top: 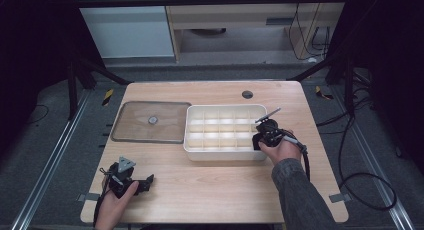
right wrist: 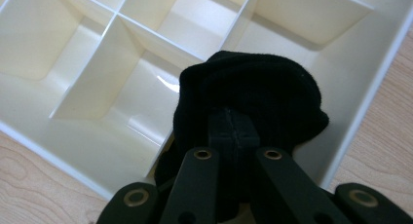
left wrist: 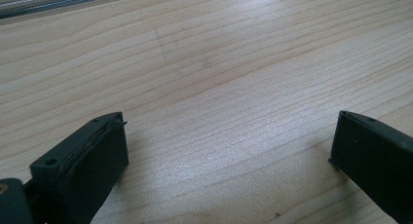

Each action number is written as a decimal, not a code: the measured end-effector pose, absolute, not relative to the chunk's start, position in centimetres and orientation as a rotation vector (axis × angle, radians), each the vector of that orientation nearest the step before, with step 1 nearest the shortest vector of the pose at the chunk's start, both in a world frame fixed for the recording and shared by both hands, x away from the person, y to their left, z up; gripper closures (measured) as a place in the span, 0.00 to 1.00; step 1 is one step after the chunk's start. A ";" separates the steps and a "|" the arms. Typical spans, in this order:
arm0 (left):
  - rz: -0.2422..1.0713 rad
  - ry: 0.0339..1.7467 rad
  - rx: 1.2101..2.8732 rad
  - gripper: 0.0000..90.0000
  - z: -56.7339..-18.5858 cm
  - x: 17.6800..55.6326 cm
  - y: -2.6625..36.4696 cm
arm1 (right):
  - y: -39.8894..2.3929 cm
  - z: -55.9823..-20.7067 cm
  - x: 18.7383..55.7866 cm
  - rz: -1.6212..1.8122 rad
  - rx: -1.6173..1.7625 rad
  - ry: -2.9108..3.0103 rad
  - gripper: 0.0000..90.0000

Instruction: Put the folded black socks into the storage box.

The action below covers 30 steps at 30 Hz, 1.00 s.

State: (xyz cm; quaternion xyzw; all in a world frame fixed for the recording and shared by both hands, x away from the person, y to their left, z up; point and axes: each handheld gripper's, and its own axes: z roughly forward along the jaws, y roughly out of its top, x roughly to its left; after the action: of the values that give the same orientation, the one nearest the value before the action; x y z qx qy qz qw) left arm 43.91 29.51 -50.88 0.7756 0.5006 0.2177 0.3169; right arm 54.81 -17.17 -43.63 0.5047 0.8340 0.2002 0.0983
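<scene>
We see the right tool (right wrist: 233,118) with its jaws pressed together, pinching a bundle of black cloth (right wrist: 253,92) that bulges out around and above the jaw tips. In the right gripper view the cloth hangs over the cream divided tray (right wrist: 92,58), above a compartment next to the tray's outer wall; the wall runs just beside the cloth, and beyond that wall the wooden counter (right wrist: 389,151) shows. Whether the cloth touches the compartment floor or the dividers we cannot tell, since the cloth itself hides what lies beneath it.

In the high view the right tool (top: 267,132) sits at the tray's (top: 225,115) right end, toward its near corner, with the person's hand wrapped around the tool body just outside the tray wall. The cloth there is a dark blur against the tool, so we would only say it seems to sit just inside the rim.

The left tool (top: 145,182) rests well apart from the tray, nearer the person than the tray's left end. In the left gripper view its jaws are spread wide, with bare counter between them. A clear flat lid (top: 150,121) lies just beside the tray's left wall.
</scene>
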 end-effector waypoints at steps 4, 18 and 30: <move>0.573 1.316 2.043 0.00 -50.9 43.9 29.5 | -17.2 -43.6 54.8 0.596 1.509 2.468 1.00; 0.573 1.317 2.040 0.00 -50.9 43.9 29.4 | -17.0 -44.0 55.0 0.561 1.550 2.472 1.00; 0.570 1.311 2.043 0.00 -50.9 43.9 29.4 | -16.8 -44.3 55.3 0.531 1.604 2.466 1.00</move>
State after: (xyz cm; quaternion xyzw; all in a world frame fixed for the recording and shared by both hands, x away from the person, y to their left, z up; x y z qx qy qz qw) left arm 43.91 29.37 -50.90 0.7767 0.4984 0.2167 0.3183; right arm 55.30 -16.75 -44.25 0.5352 0.8224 0.1771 0.0761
